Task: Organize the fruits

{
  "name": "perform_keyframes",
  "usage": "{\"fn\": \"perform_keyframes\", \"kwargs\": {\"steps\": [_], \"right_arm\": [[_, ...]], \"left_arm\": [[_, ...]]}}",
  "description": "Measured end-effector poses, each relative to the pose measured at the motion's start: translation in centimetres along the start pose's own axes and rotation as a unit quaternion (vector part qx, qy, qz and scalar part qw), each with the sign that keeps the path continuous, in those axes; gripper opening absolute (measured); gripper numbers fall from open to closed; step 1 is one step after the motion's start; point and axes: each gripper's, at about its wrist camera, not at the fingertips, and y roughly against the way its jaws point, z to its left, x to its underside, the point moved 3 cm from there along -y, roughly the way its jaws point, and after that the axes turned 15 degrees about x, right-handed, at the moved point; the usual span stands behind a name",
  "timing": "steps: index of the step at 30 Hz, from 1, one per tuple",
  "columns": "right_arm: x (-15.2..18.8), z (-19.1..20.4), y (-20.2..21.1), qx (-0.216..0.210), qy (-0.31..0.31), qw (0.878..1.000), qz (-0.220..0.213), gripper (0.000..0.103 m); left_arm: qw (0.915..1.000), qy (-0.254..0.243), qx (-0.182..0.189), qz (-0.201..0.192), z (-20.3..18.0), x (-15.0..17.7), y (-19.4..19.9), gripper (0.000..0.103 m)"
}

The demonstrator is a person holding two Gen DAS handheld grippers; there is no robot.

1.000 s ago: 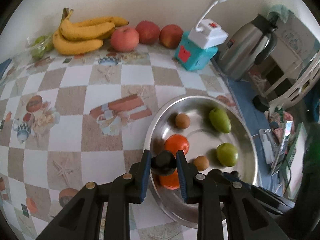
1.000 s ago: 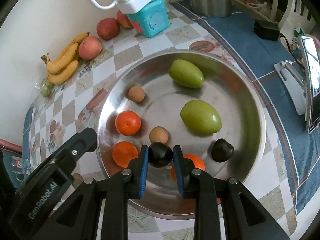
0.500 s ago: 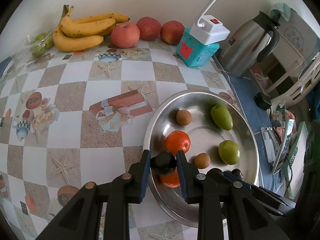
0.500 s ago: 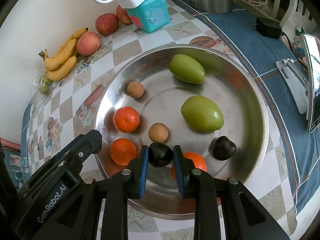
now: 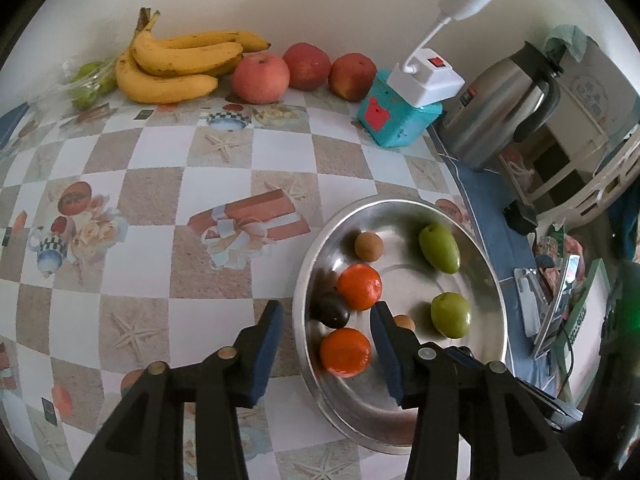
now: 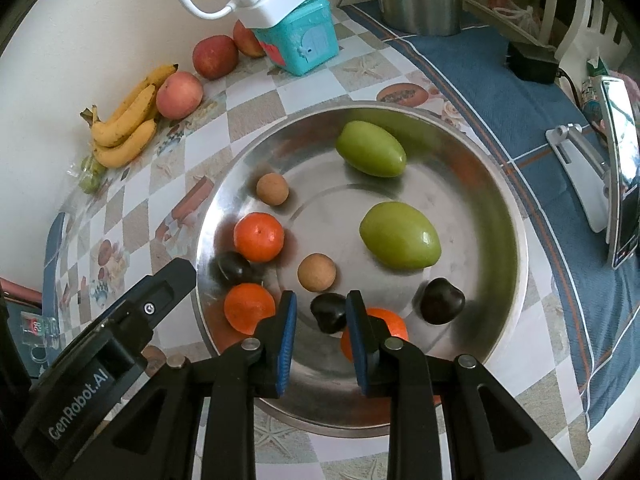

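Checkered tablecloth under our steel tray [image 6: 516, 216]: left gripper [image 5: 326, 344] has just spread, dropping a dark plum [image 5: 331, 311] inside; right gripper [image 6: 320, 316] pinches another plum [image 6: 329, 312] above it.

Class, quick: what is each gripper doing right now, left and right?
Left gripper: fingers have just been opening, plum released onto the tray.
Right gripper: shut on a second plum.
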Motion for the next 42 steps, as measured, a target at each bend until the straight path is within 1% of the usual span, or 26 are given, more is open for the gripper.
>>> {"fn": "perform_keyframes", "kwargs": {"steps": [1, 3, 6, 7, 8, 9, 10, 12, 13, 15, 18, 19, 20, 22, 29, 34, 36, 37, 42], "right_arm": [[0.0, 0.0, 0.1, 0.001, 0.0, 1.0, -0.001, 0.026], [0.0, 0.0, 0.1, 0.002, 0.001, 1.0, -0.002, 0.026], [0.0, 0.1, 0.0, 0.007, 0.006, 1.0, -0.002, 0.028], [0.0, 0.2, -0.1, 0.013, 0.009, 1.0, -0.002, 0.037], [0.0, 0.3, -0.1, 0.018, 0.012, 1.0, -0.002, 0.047], [0.0, 0.4, -0.1, 0.022, 0.014, 1.0, -0.003, 0.05], [0.0, 0.4, -0.1, 0.023, 0.016, 1.0, -0.004, 0.052], [-0.1, 0.4, -0.1, 0.025, 0.018, 1.0, -0.006, 0.054], [-0.1, 0.5, -0.2, 0.026, 0.019, 0.999, -0.006, 0.059], [-0.1, 0.5, -0.3, 0.033, 0.023, 0.999, -0.006, 0.06], [0.0, 0.7, -0.4, 0.037, 0.031, 0.999, -0.003, 0.061], [0.0, 0.8, -0.5, 0.036, 0.033, 0.999, -0.003, 0.064], [0.0, 0.9, -0.5, 0.036, 0.036, 0.999, -0.002, 0.072], [0.0, 1.1, -0.5, 0.037, 0.042, 0.998, -0.008, 0.077], [0.1, 1.3, -0.3, 0.041, 0.052, 0.998, -0.018, 0.077], [0.0, 1.2, -0.1, 0.035, 0.048, 0.998, -0.023, 0.078], [0.1, 1.3, -0.2, 0.035, 0.047, 0.998, -0.022, 0.083], [0.1, 1.3, -0.1, 0.035, 0.048, 0.998, -0.022, 0.09], [0.2, 1.5, 0.2, 0.035, 0.051, 0.998, -0.026, 0.09]], "left_arm": [[1.0, 0.003, -0.004, 0.0, 0.2, 0.0, 0.1, 0.053], [0.9996, 0.009, -0.026, 0.005, 0.8, 0.0, 0.1, 0.066], [0.9956, 0.015, -0.091, 0.016, 2.1, 0.2, 0.3, 0.07], [0.9934, 0.015, -0.112, 0.018, 2.6, 0.3, 0.3, 0.071], [0.9912, 0.015, -0.13, 0.021, 3.1, 0.3, 0.4, 0.077], [0.9887, 0.016, -0.148, 0.023, 3.6, 0.4, 0.5, 0.083], [0.9861, 0.017, -0.164, 0.024, 4.1, 0.5, 0.7, 0.085], [0.9817, 0.015, -0.188, 0.026, 4.8, 0.7, 0.9, 0.094], [0.9795, 0.013, -0.199, 0.026, 5.1, 0.8, 1.0, 0.096], [0.9761, 0.01, -0.215, 0.028, 5.5, 1.0, 1.1, 0.102], [0.9737, 0.011, -0.226, 0.03, 5.9, 1.1, 1.2, 0.103], [0.9732, 0.013, -0.227, 0.031, 6.0, 1.2, 1.2, 0.103], [0.9729, 0.014, -0.229, 0.032, 6.1, 1.2, 1.2, 0.103], [0.9723, 0.015, -0.231, 0.033, 6.2, 1.2, 1.2, 0.103], [0.9704, 0.027, -0.238, 0.031, 6.8, 1.3, 1.9, 0.103], [0.9683, 0.038, -0.245, 0.032, 7.5, 1.6, 2.3, 0.103], [0.9682, 0.04, -0.245, 0.03, 7.6, 1.7, 2.5, 0.103], [0.9681, 0.041, -0.246, 0.028, 7.7, 1.8, 2.7, 0.103], [0.9687, 0.038, -0.244, 0.021, 7.7, 2.0, 3.3, 0.103]]}}
